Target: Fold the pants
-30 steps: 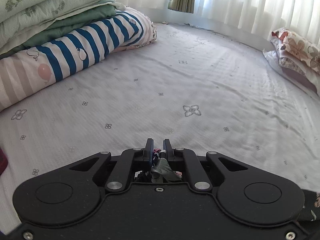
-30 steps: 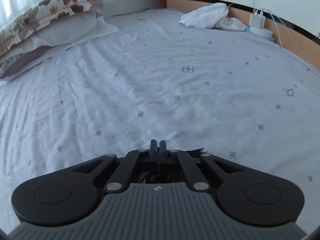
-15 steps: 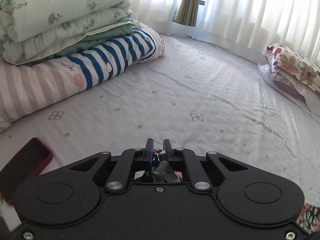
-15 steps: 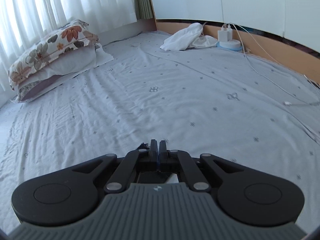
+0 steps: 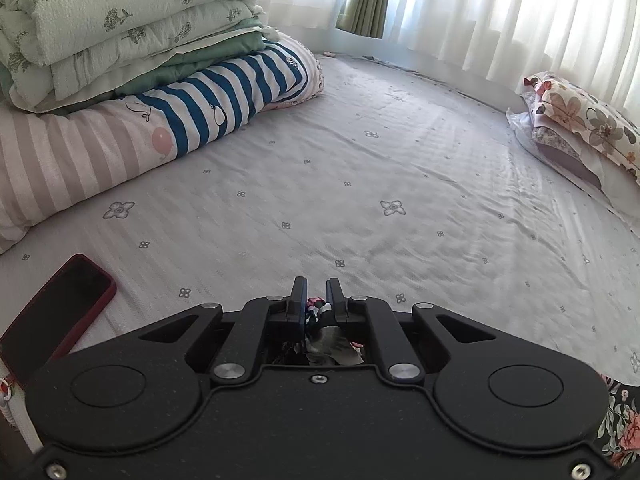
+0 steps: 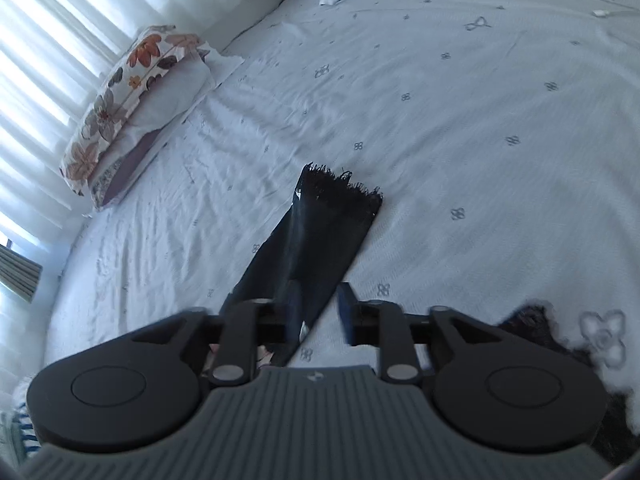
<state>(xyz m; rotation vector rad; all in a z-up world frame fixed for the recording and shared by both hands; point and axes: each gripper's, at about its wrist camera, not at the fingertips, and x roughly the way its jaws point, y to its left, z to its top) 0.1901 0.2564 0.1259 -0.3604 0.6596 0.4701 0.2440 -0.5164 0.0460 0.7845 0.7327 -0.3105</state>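
- Left gripper [image 5: 316, 294], bottom centre of the left wrist view: jaws nearly together, clamped on a bunched bit of patterned cloth [image 5: 320, 314]; whether that cloth belongs to the pants cannot be told.
- Right gripper [image 6: 320, 304], bottom centre of the right wrist view: jaws apart, holding nothing.
- Pants [image 6: 320, 232]: dark leg with a frayed hem lies flat on the bed [image 6: 460, 120], running from between the right gripper's jaws up toward frame centre. The left finger overlaps the cloth's edge; the view is blurred.
- More dark fabric [image 6: 532, 326] at lower right of the right wrist view.
- Red phone [image 5: 56, 312] at lower left of the left wrist view, on the sheet.
- Stacked quilts [image 5: 132, 52] upper left; floral pillow [image 5: 584, 120] at right edge; curtains [image 5: 500, 12] along the top.
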